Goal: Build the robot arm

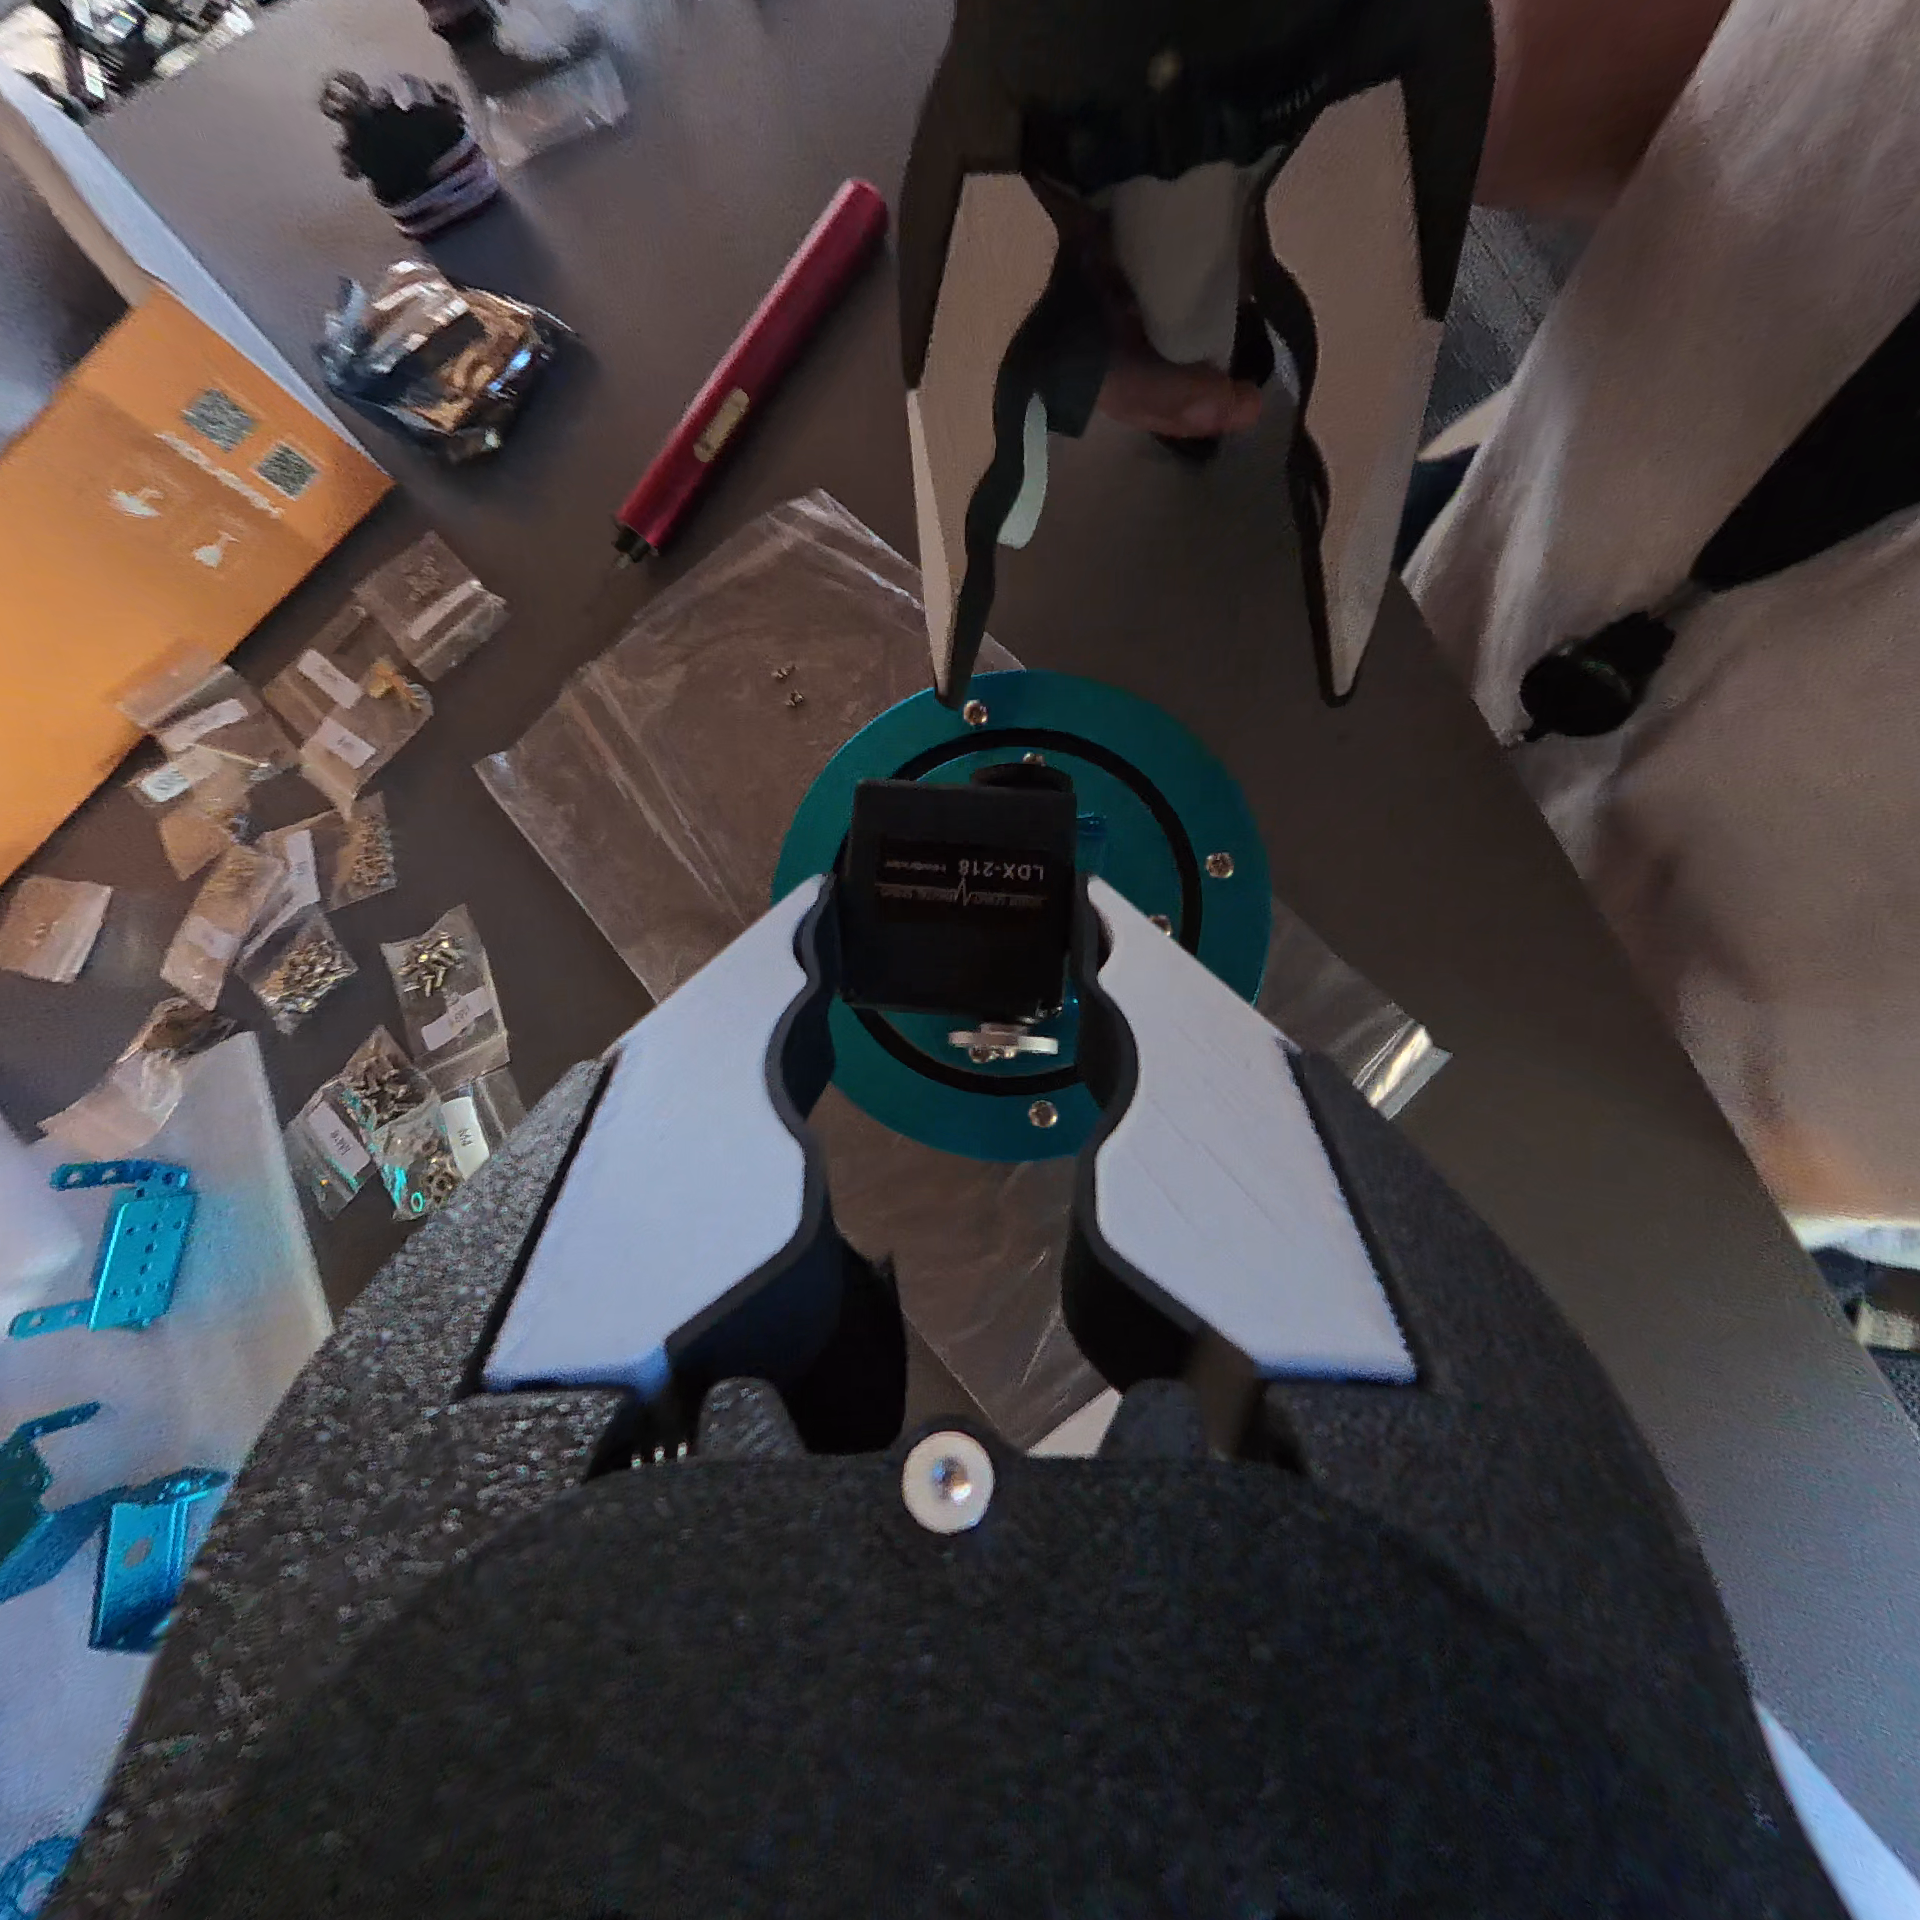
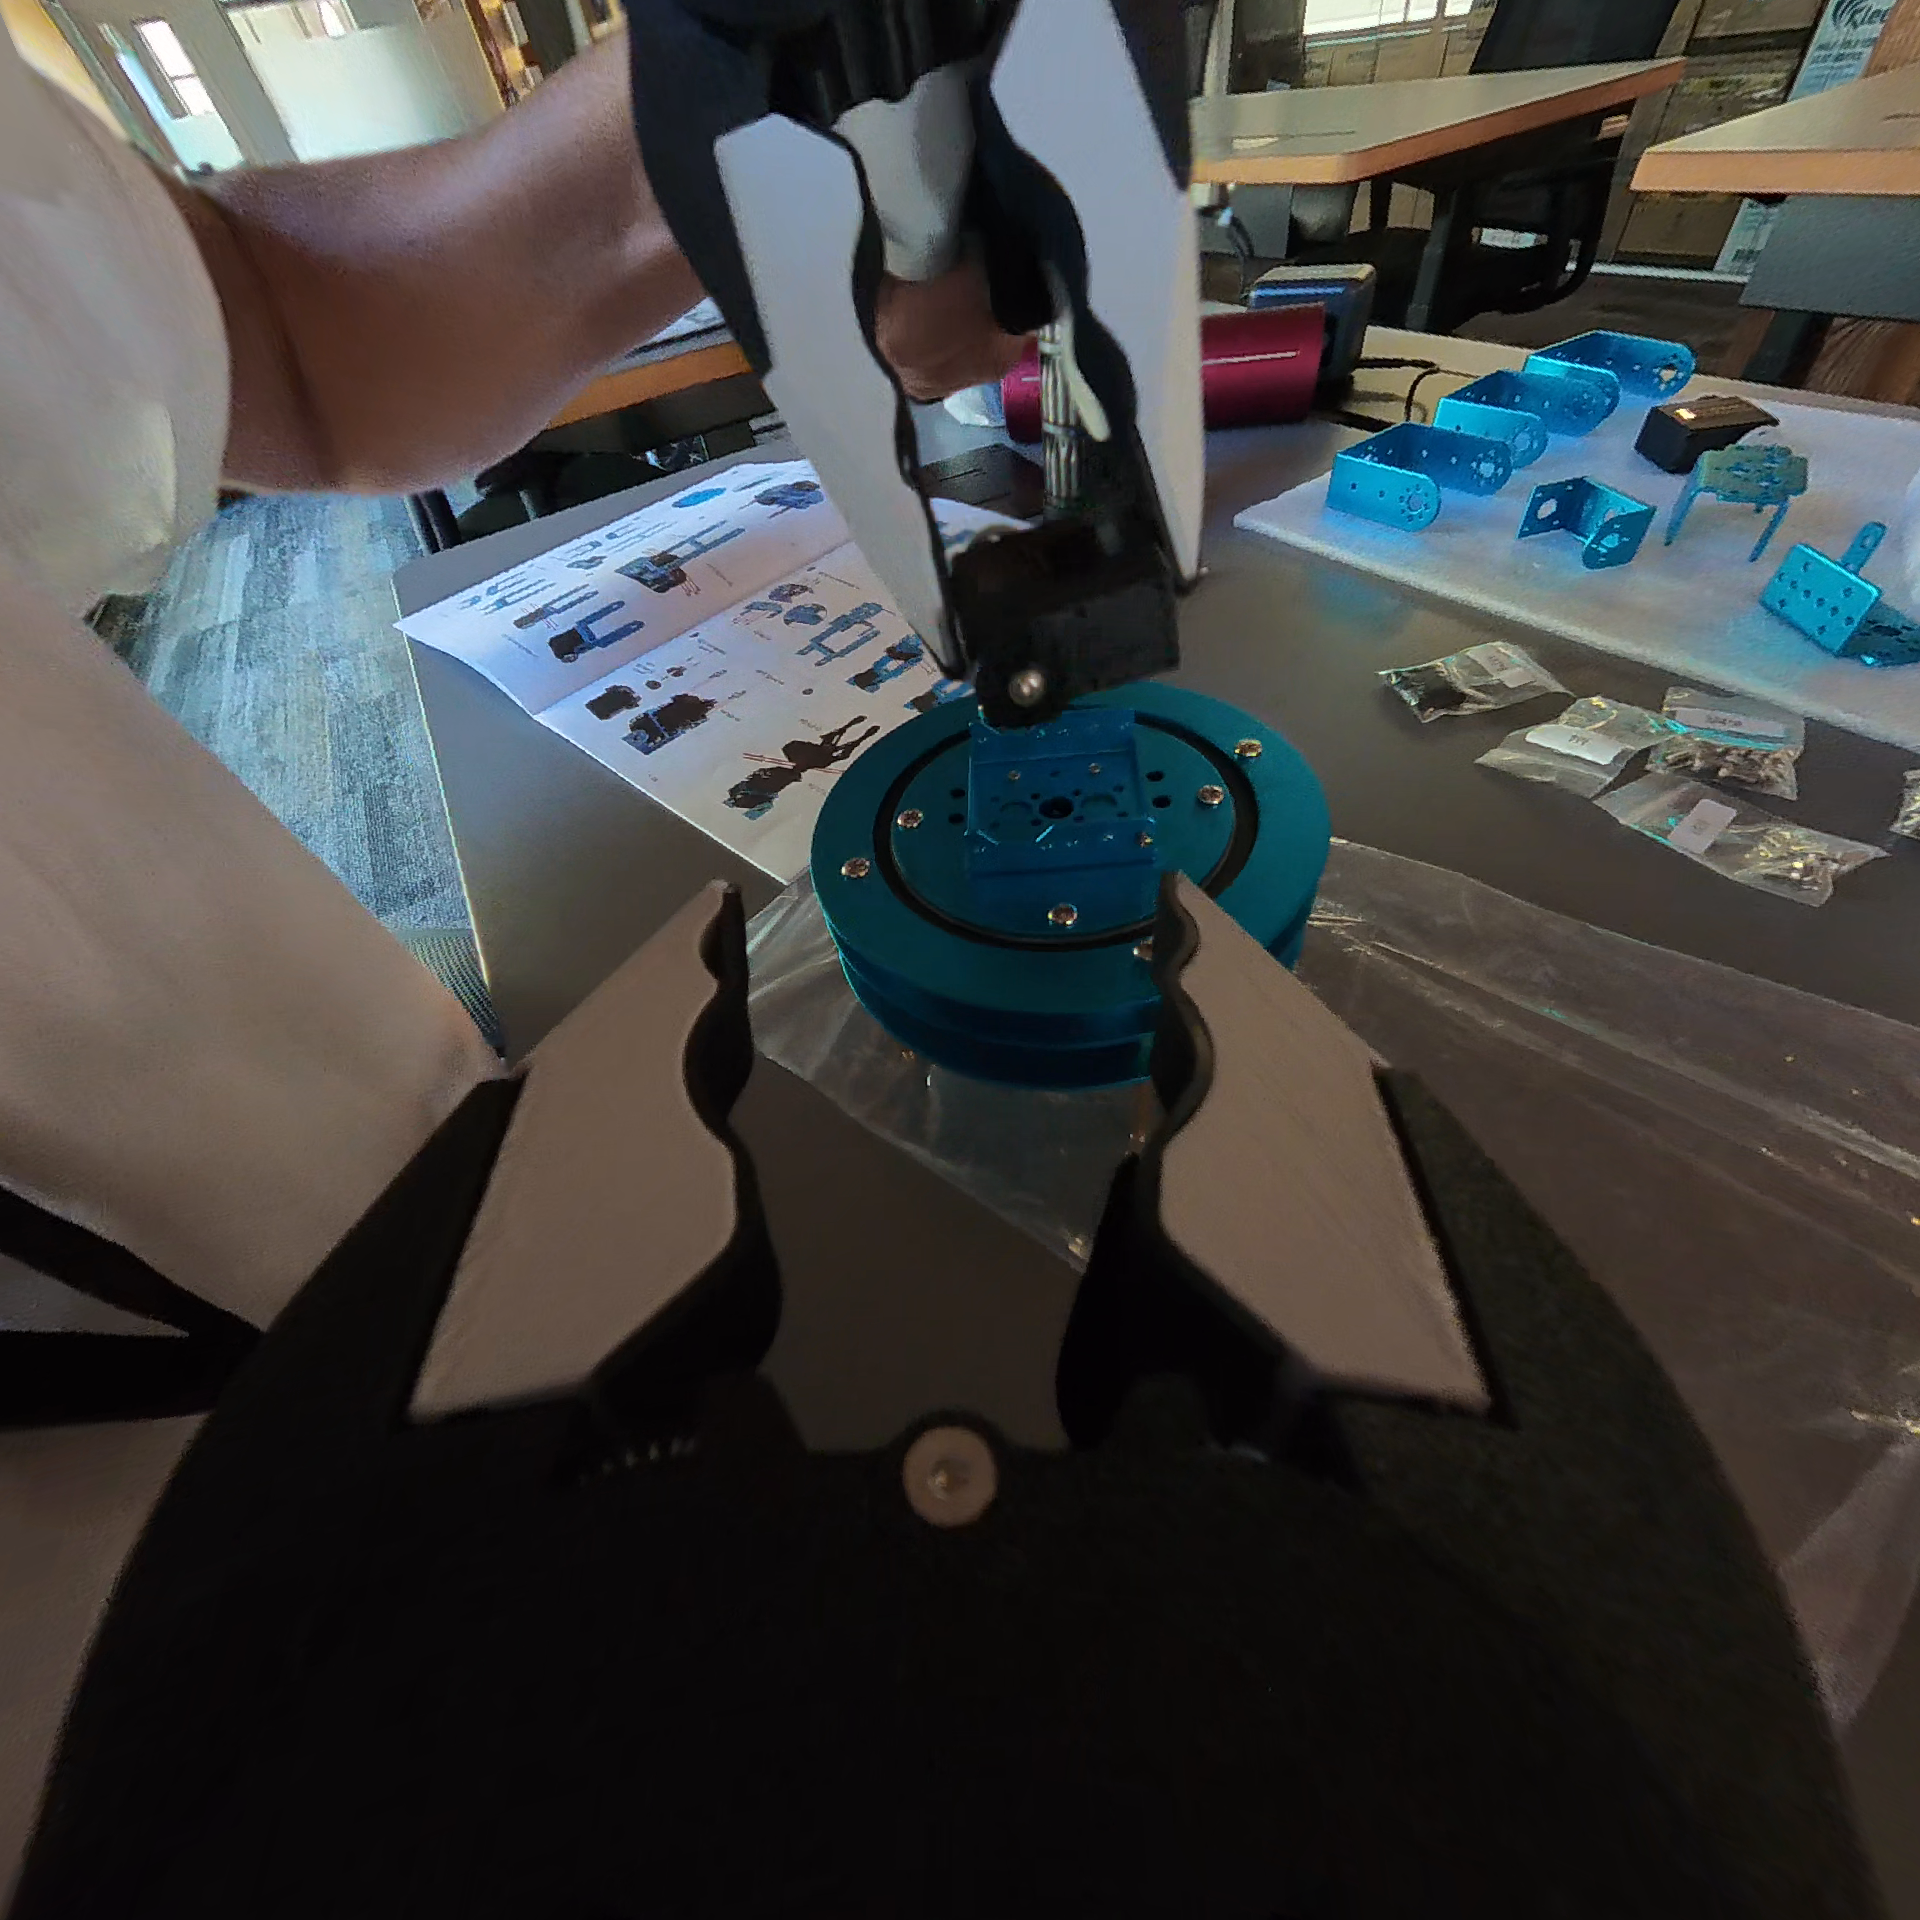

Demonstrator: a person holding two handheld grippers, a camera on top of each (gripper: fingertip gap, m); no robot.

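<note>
Your left gripper (image 1: 956,914) clamps the black servo (image 1: 951,909) just above the teal round base (image 2: 1070,904). Your right gripper (image 2: 951,914) stands wide, empty, near that base, on a clear plastic bag (image 2: 1558,1039).

Left tool (image 1: 956,935): white wedge fingers, wavy black pads, speckled black body, one screw.
Right tool (image 2: 951,914): same build.
Sleeve (image 2: 104,436): cream.

Held servo (image 2: 1065,613) blocks bracket (image 2: 1060,805) atop base (image 2: 1070,977).
</note>
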